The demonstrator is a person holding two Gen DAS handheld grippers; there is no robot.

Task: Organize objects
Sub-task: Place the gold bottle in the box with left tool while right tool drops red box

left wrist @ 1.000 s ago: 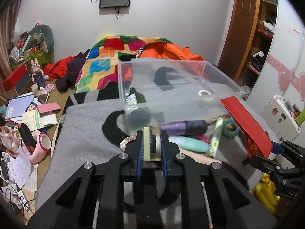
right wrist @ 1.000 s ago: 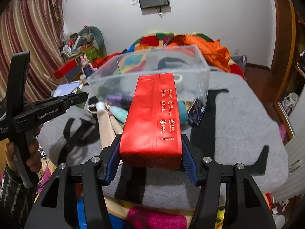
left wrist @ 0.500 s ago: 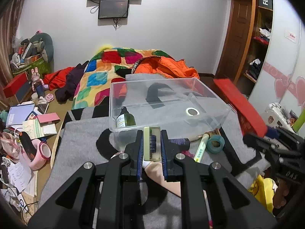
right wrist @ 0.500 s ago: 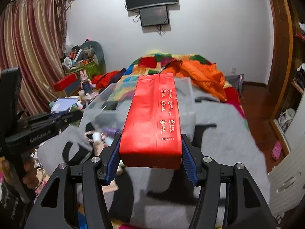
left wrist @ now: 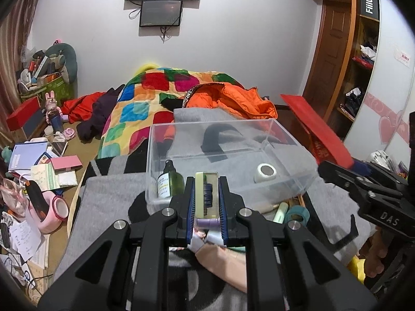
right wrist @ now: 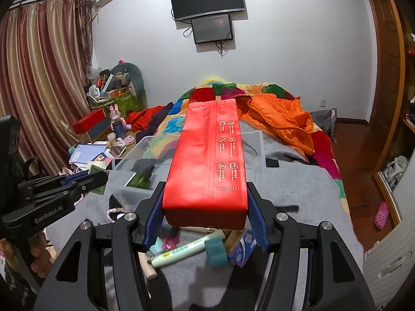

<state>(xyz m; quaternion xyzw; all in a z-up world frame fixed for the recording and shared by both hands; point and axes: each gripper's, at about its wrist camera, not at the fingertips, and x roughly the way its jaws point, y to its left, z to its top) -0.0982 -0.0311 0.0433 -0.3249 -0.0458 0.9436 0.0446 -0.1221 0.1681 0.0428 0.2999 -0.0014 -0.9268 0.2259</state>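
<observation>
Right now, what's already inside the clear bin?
In the clear plastic bin I see a green bottle at the near left corner and a white tape roll towards the right. The left gripper hides part of the near edge.

The red package (right wrist: 207,160) hides most of the clear bin (right wrist: 135,153) behind it. The person's hand (right wrist: 39,254) is cut off by the frame's left edge. The package's small print is unreadable.
</observation>
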